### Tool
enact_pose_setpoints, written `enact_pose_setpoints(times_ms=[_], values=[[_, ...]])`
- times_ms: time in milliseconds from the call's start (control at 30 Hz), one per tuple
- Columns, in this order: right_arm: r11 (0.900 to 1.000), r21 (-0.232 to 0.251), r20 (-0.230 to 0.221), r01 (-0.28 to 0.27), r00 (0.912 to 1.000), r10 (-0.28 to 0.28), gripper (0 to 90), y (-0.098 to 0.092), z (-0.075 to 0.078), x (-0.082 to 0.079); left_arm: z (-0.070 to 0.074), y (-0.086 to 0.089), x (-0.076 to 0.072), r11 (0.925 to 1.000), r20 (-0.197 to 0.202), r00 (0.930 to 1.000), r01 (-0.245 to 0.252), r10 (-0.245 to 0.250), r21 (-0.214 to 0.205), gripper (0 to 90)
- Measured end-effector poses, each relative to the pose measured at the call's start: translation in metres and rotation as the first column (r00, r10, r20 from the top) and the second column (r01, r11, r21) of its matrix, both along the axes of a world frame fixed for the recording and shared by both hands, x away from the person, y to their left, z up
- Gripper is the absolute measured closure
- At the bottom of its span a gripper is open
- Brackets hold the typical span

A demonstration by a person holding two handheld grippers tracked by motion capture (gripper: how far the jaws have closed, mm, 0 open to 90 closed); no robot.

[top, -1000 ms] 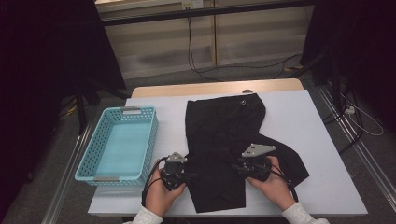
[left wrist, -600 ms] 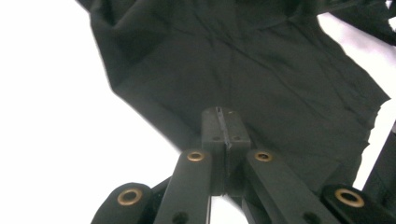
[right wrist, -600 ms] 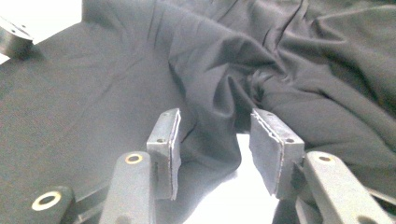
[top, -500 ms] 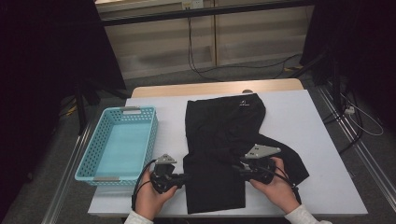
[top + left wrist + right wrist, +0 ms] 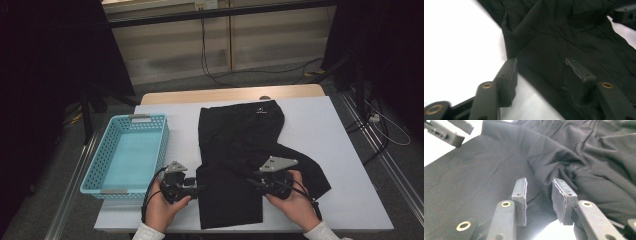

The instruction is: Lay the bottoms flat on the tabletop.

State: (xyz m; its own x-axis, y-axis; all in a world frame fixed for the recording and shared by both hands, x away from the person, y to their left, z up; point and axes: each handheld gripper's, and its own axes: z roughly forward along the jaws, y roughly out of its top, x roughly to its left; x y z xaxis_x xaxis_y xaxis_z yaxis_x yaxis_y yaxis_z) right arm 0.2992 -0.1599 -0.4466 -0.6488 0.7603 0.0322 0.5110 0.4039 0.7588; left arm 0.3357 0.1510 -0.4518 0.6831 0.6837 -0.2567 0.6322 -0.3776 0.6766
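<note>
Left tongs (image 5: 540,75) have just been opening, straddling the black garment's (image 5: 240,150) edge, lower frame; right tongs (image 5: 539,197) apart over cloth, unclamped.

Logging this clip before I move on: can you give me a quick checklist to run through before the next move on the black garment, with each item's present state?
1. Black garment lies on the table, none hanging off: ok.
2. Left tool at the garment's left edge, jaws apart after just opening, edge between them unpressed: ok.
3. Right tool over the garment's lower right, jaws apart with a gap: ok.
4. Garment flat: not ok, creased and bunched in the right gripper view.
5. Blue basket clear of both hands: ok.
6. Whether the right tool pinches cloth: cannot tell.
</note>
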Motion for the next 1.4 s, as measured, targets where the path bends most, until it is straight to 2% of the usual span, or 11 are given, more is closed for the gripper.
enact_pose_setpoints(times_ms=[100,200,333,367,467,567,700,833,1067,1333,1400], values=[[0.9973,-0.046,0.055,0.058,0.9970,-0.055,64.1,0.005,-0.001,-0.004,0.002,0.000,0.001,0.9998,0.021,0.9997,-0.016,0.016,-0.014,36.4],[0.9998,-0.011,0.007,0.014,0.9999,-0.014,70.4,0.008,-0.002,-0.005,0.003,0.001,0.003,0.9993,0.037,0.9987,-0.033,0.034,-0.017,31.4],[0.9982,-0.057,-0.030,-0.016,0.9995,0.014,66.3,0.017,-0.015,-0.003,0.004,-0.001,0.005,0.9987,0.046,0.9978,-0.047,0.048,-0.018,29.9],[0.9987,-0.051,-0.014,-0.010,0.9999,0.009,67.1,0.018,-0.018,-0.002,0.004,-0.001,0.005,0.9988,0.046,0.9979,-0.045,0.046,-0.019,29.5],[0.9993,-0.034,-0.033,-0.019,0.9993,0.018,85.3,0.017,-0.018,0.001,0.004,-0.002,0.006,0.9977,0.053,0.9966,-0.062,0.064,-0.029,29.6],[0.9989,-0.025,-0.044,-0.041,0.9982,0.039,89.1,0.017,-0.017,0.000,0.005,-0.001,0.005,0.9972,0.048,0.9962,-0.072,0.073,-0.021,29.7],[0.9969,0.055,-0.107,-0.057,0.9923,0.062,89.3,0.009,-0.013,-0.005,0.004,-0.001,0.006,0.9962,0.031,0.9959,-0.084,0.085,-0.023,30.6],[0.9905,0.111,-0.103,-0.081,0.9904,0.092,89.3,0.000,-0.004,-0.018,-0.001,-0.001,0.009,0.9947,0.016,0.9946,-0.102,0.102,-0.010,30.9],[0.9890,0.107,-0.154,-0.101,0.9811,0.117,89.1,-0.007,-0.009,-0.024,0.001,-0.005,0.013,0.9883,0.022,0.9883,-0.151,0.151,0.015,32.9],[0.9959,0.062,-0.120,-0.066,0.9901,0.073,84.6,-0.013,-0.014,-0.019,-0.006,-0.013,0.023,0.9842,0.036,0.9849,-0.171,0.170,0.045,39.7],[0.9952,0.077,-0.101,-0.060,0.9926,0.068,77.2,-0.014,-0.012,-0.019,-0.007,-0.014,0.024,0.9840,0.038,0.9845,-0.173,0.171,0.044,43.0]])
